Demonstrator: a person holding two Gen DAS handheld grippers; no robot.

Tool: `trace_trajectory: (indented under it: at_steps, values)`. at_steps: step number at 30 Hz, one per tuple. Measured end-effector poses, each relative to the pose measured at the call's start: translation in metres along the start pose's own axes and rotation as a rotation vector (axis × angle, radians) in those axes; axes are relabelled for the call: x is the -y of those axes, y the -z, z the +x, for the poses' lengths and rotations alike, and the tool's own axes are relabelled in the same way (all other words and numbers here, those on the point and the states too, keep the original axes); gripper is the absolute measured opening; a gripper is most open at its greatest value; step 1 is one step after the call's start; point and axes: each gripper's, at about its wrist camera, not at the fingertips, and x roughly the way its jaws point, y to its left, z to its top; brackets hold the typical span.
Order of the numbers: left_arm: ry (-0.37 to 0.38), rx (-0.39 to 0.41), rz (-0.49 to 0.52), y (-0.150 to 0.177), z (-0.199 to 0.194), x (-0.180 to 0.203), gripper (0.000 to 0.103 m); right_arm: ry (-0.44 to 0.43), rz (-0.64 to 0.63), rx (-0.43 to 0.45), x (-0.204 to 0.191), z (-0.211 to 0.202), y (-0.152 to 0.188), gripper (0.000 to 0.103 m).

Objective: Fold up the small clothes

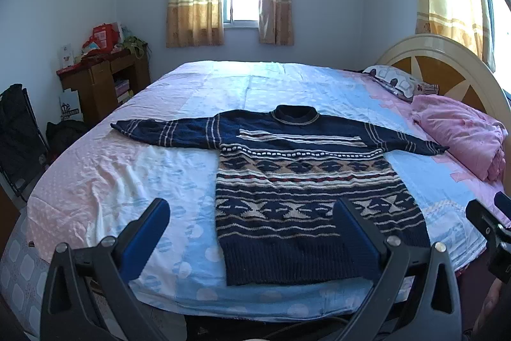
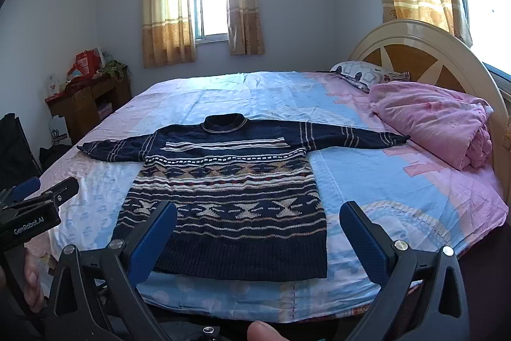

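The bed (image 1: pixel 287 79) carried the navy patterned sweater (image 1: pixel 306 181), spread flat at its middle, sleeves out. A crumpled pink quilt (image 1: pixel 460 133) lay beside the sweater's sleeve. Near its hem, the left gripper (image 1: pixel 252 229) and right gripper (image 2: pixel 258 232) hovered, fingers spread wide, holding nothing.

Bed (image 1: pixel 274 79) covered by a pink-and-blue patterned sheet (image 1: pixel 127 168). Navy patterned knit sweater (image 1: pixel 306 181) lies flat at centre, sleeves spread, hem at near edge. By the headboard (image 1: pixel 447 59): patterned pillow (image 1: pixel 392 80), bundled pink quilt (image 1: pixel 463 133).
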Motion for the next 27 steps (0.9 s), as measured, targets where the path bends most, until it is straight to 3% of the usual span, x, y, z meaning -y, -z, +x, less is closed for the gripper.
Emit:
trace_trajectory:
  at_steps: [27]
  values:
    - [-0.001, -0.017, -0.004, -0.002, 0.0026, -0.0001, 0.103, -0.008, 0.0, -0.018, -0.0007, 0.0051, 0.0016, 0.102]
